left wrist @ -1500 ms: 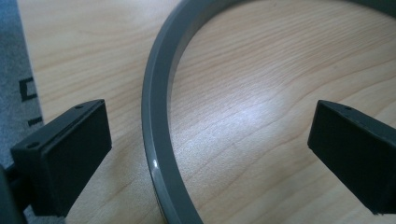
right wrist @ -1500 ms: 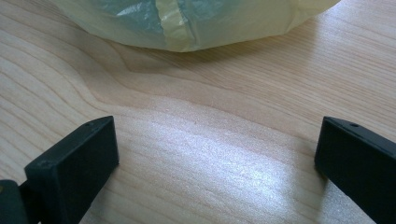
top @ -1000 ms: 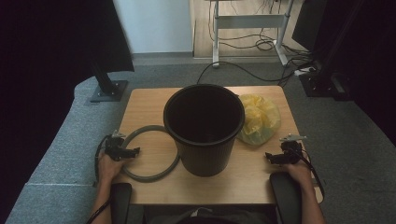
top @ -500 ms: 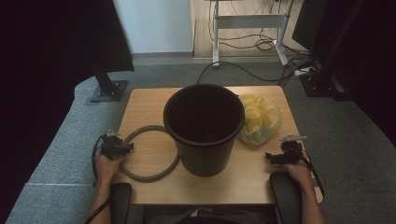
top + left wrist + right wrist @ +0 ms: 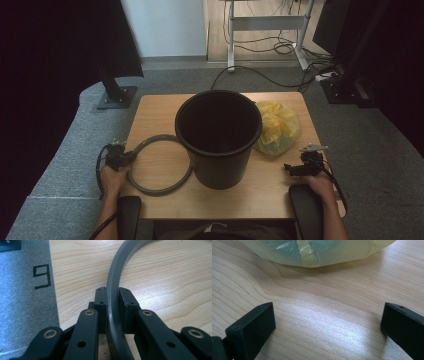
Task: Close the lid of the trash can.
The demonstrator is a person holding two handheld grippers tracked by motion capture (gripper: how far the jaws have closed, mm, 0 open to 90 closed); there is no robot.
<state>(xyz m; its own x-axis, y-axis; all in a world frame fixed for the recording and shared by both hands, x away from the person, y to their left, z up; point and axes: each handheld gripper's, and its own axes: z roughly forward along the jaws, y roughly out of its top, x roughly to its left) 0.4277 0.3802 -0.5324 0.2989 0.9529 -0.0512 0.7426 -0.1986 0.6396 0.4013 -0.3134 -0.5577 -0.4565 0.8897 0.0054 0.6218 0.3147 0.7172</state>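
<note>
A black bucket (image 5: 218,137) stands upright mid-table. Left of it a grey ring (image 5: 165,187) lies flat on the wood, its far side hidden behind the bucket. My left gripper (image 5: 125,158) is shut on the ring's left rim near the table's left edge; in the left gripper view the ring (image 5: 113,290) runs between the clamped jaws of the left gripper (image 5: 113,296). A crumpled yellow plastic bag (image 5: 277,127) lies right of the bucket. My right gripper (image 5: 292,169) rests open on the table in front of the bag (image 5: 317,251), its fingers (image 5: 252,326) spread wide with bare wood between.
The wooden table (image 5: 160,112) sits on grey carpet. A black stand base (image 5: 116,96) lies off its far left corner. Cables and a desk frame (image 5: 265,25) are behind. A number marking (image 5: 42,276) shows on the carpet by the table's left edge.
My left gripper slid left along the ring toward the table's left edge and is clamped on its rim. The right gripper and bucket have stayed put.
</note>
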